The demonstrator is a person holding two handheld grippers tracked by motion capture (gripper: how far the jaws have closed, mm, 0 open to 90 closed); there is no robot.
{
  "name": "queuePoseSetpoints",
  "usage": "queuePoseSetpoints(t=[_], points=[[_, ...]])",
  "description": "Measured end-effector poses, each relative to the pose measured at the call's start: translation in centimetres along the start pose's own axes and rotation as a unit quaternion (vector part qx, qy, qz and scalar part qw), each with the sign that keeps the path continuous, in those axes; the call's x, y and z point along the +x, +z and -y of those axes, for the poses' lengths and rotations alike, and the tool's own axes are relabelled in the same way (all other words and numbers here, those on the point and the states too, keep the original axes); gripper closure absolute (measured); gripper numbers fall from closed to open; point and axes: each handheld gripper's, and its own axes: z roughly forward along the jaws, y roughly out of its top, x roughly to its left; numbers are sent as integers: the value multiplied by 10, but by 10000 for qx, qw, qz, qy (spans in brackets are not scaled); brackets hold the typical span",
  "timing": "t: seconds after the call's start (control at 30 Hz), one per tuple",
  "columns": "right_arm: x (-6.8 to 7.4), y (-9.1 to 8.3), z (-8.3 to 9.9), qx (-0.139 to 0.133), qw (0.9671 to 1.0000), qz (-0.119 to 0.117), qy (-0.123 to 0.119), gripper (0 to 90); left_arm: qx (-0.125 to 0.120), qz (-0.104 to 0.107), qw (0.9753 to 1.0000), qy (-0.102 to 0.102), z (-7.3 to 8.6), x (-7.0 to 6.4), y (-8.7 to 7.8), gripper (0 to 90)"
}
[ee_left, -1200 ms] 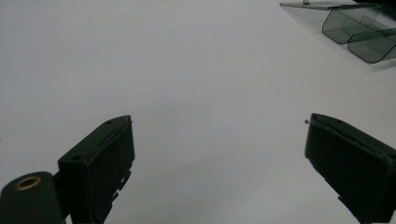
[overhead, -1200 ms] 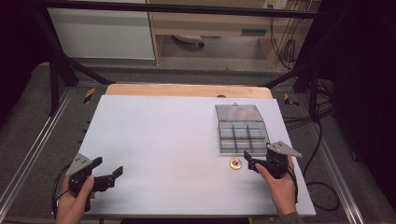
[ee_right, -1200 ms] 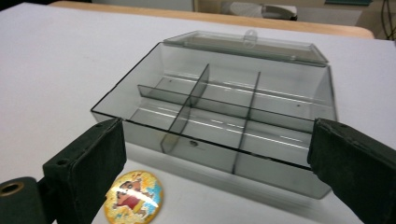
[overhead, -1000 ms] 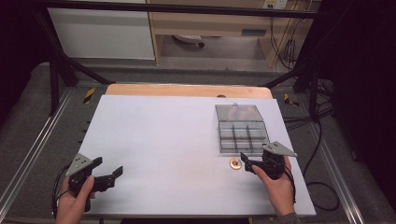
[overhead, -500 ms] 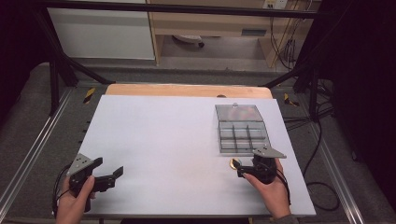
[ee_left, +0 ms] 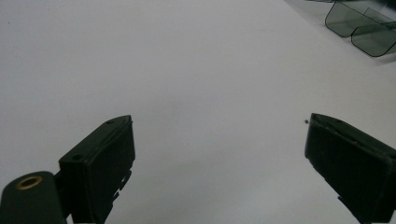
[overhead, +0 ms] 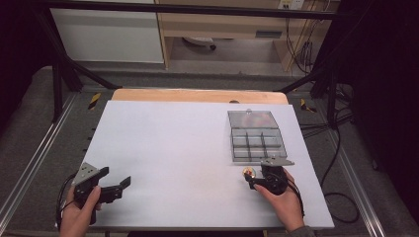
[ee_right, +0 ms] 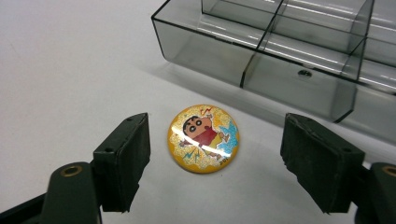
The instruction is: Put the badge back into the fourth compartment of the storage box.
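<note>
A round yellow badge (ee_right: 203,138) with a cartoon figure lies flat on the white tabletop, just in front of a clear grey compartment box (ee_right: 280,56). In the high view the badge (overhead: 248,172) sits near the box's (overhead: 257,145) front left corner. My right gripper (ee_right: 215,154) is open, its jaws standing on either side of the badge without touching it; in the high view it (overhead: 254,180) is low over the table. My left gripper (overhead: 122,186) rests open at the front left, and nothing lies between its jaws (ee_left: 219,154).
The box's lid (overhead: 253,119) lies open behind its compartments. A corner of the box (ee_left: 359,23) appears far off in the left gripper view. The white tabletop (overhead: 188,143) has a wooden strip (overhead: 197,95) along its back edge. Cables trail at the right.
My right gripper has moved toward the front edge and a little left, coming down around the badge. The left gripper has stayed still.
</note>
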Motion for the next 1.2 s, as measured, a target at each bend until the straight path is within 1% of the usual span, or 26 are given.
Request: queuePoseSetpoints(t=[0.07,0.1,0.2,0.3,0.53,0.67,0.87,0.97,1.2], points=[[0,2,-1,53,10000,3,4,267,8,-3,10000,-7,0,0,0,87],[0,2,-1,53,10000,3,4,267,37,-4,10000,24,0,1,0,87],[-1,5,-2,71,10000,10,-26,291,27,-9,10000,16,0,0,1,89],[0,8,-3,75,9999,-13,-142,328,30,-8,10000,19,0,0,1,89],[2,12,-4,134,9996,11,-238,354,57,-17,10000,30,0,0,1,90],[3,16,-4,208,9993,-27,-300,380,61,-24,10000,29,0,0,1,90],[4,17,-4,198,9991,-38,-373,410,90,-43,9999,41,0,0,2,91],[6,17,-3,143,9991,-73,-397,458,101,-47,9999,42,0,0,1,92],[5,17,-2,132,9991,-99,-385,470,166,-54,9998,72,1,0,2,96]])
